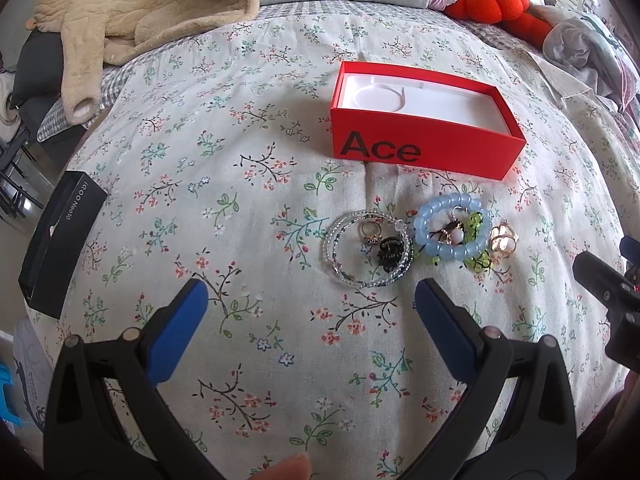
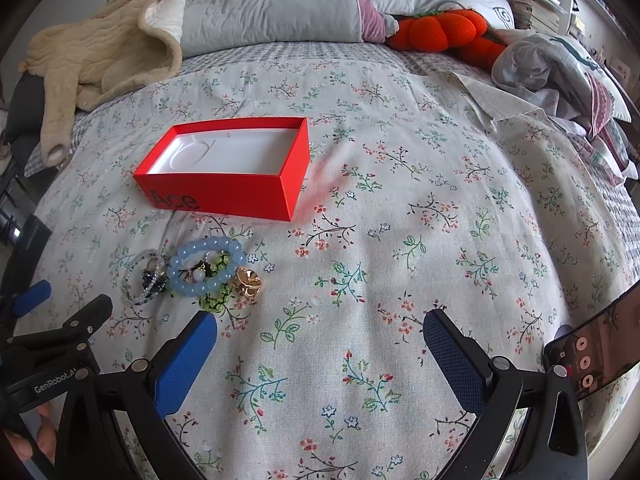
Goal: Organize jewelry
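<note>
A heap of jewelry lies on the floral bedspread: a clear coiled bead bracelet (image 1: 370, 254) (image 2: 141, 276), a pale blue bead bracelet (image 1: 452, 226) (image 2: 206, 266), green beads (image 1: 480, 260) (image 2: 214, 300), a gold ring piece (image 1: 504, 238) (image 2: 247, 282) and small dark pieces. Behind it stands an open red box (image 1: 424, 148) (image 2: 224, 192) marked "Ace", with an empty white insert. My left gripper (image 1: 310, 304) is open just short of the clear bracelet. My right gripper (image 2: 320, 332) is open too, to the right of the heap, over bare bedspread.
A black box (image 1: 60, 240) lies at the bed's left edge. A beige fleece garment (image 1: 132, 12), grey pillows (image 2: 272, 4) and orange plush pumpkins (image 2: 440, 30) sit at the back, crumpled clothes (image 2: 560, 72) at the right. A phone (image 2: 592, 352) lies near my right gripper.
</note>
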The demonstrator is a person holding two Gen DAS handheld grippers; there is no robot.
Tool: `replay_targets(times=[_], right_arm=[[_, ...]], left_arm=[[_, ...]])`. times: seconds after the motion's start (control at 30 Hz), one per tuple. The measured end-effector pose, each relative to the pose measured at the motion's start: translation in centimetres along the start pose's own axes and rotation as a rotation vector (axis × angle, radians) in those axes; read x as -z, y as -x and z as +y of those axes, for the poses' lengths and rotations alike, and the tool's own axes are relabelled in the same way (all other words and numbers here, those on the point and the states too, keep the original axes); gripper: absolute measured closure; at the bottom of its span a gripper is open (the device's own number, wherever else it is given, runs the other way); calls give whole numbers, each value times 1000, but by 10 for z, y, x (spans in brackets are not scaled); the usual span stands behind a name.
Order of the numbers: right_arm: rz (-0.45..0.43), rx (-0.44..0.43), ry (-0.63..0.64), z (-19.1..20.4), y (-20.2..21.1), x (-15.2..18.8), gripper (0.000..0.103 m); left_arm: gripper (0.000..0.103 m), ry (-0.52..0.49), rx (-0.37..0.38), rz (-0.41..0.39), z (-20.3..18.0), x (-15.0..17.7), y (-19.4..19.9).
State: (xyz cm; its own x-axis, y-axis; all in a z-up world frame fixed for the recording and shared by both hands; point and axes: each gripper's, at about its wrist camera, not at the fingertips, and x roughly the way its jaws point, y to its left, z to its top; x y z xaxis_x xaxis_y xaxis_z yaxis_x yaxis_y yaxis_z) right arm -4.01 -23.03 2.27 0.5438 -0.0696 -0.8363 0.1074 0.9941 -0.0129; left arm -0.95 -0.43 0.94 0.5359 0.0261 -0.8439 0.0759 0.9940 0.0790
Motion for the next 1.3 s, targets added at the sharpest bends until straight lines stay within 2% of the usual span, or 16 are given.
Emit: replay_targets(times=[0.87, 1.1, 1.3], right_arm=[[0, 11, 3, -2, -1, 2, 0], [7, 40, 12, -4, -5, -2, 0], [15, 3, 8, -8, -3, -21, 0]], left_arm=[[0, 5, -2, 1, 4, 6, -1], [0, 1, 11, -4, 4, -2, 2], [0, -57, 37, 31, 2, -23, 5]])
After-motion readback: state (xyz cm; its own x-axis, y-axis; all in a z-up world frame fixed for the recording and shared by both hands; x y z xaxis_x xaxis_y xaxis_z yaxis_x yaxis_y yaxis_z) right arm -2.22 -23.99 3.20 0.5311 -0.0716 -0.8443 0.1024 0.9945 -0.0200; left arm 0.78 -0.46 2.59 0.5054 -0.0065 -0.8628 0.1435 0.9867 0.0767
